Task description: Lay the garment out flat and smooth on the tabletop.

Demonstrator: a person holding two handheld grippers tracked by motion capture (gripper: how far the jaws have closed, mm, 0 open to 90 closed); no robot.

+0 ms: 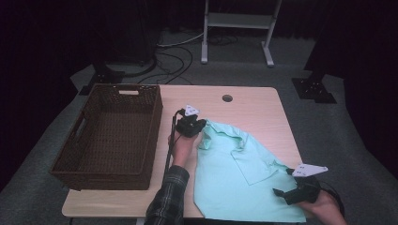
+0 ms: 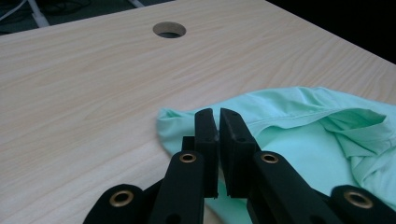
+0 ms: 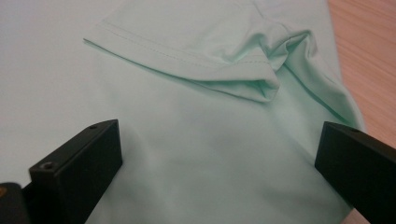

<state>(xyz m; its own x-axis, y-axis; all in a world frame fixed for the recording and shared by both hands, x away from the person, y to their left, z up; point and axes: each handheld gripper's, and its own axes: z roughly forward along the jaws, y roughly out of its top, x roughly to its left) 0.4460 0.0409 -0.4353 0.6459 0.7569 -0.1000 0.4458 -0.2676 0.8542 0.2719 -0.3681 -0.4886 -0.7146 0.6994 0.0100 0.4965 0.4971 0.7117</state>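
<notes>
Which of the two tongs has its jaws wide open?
The right tongs, over the mint shirt near the table's front edge; the left tongs are closed.

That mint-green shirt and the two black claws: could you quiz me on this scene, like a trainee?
1. True or false: the right gripper has its jaws spread wide over the shirt.
2. Where do the left gripper's tips sit? A) inside the basket B) at the shirt's edge, near the collar end C) over the round hole in the table
3. Fill in: the brown wicker basket stands on the table to the ____ of the shirt, in the high view.

Key:
1. True; bare fabric shows between them.
2. B; the jaws are shut at the fabric edge, though whether they pinch cloth is hard to tell.
3. Left.
</notes>
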